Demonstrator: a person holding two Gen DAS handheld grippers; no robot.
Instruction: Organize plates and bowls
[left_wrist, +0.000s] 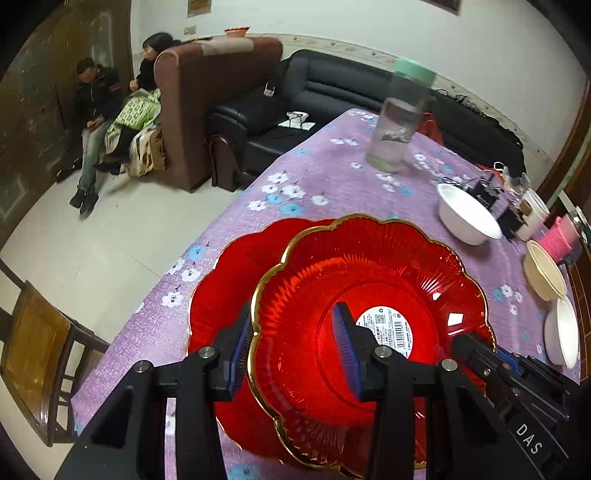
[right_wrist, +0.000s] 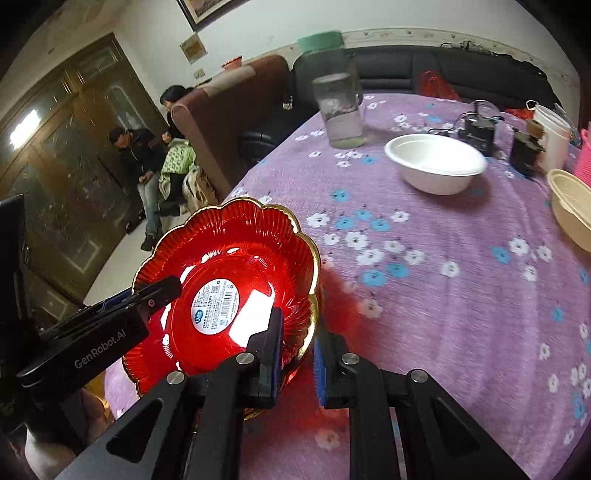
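A translucent red scalloped plate with gold rim (left_wrist: 369, 332) hangs over a second red plate (left_wrist: 221, 295) on the purple floral tablecloth (right_wrist: 443, 295), probably for stacking. Left gripper (left_wrist: 291, 347) and right gripper (right_wrist: 297, 354) clamp opposite rims.

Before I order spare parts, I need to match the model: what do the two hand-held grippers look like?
Both are matte black. The left hand-held gripper has angular fingers with silver round bolts and ribbed blue pads; its side, seen from the right wrist view, reads "GenRobot.AI" in pale lettering. The right hand-held gripper is built the same, with blue pads, and shows the white letters "DAS" on its body. No cables or sleeves show.
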